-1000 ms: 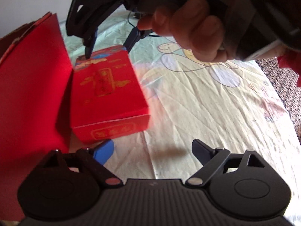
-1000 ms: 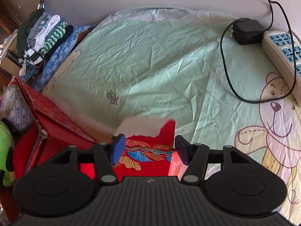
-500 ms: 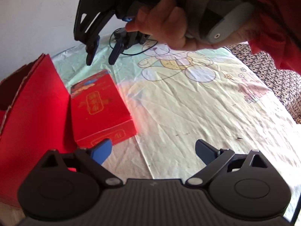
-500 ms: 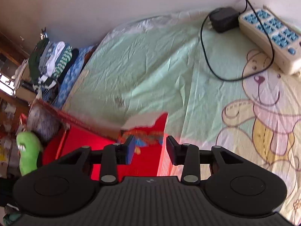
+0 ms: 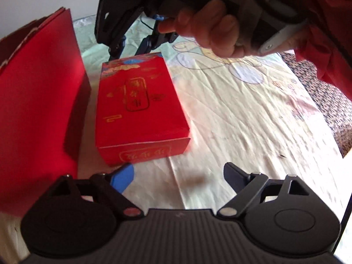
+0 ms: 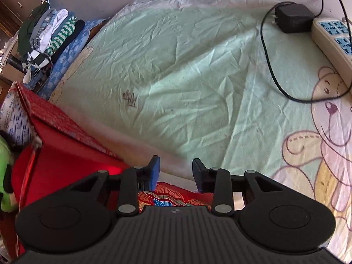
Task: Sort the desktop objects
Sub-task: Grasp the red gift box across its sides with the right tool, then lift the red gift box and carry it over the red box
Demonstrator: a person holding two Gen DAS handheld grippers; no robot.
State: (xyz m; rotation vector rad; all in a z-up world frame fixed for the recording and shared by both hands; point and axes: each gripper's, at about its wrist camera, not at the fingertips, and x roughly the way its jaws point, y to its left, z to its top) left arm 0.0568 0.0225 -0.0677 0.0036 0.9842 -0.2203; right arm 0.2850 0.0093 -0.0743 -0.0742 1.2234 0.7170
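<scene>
Counter cloth (image 5: 242, 114) spreads pale and wrinkled. Beside it stands the large open red carton (image 5: 39, 101); just beside that carton lies the small red box (image 5: 140, 110), not yet stowed. Left gripper (image 5: 178, 176), fingers closing from a wide spread, holds nothing. Right gripper (image 5: 132, 44), fingers closing, hovers over the box's far end; contact cannot be told.

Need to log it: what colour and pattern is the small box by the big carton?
Red box with gold lettering; clearest in left wrist view.
</scene>
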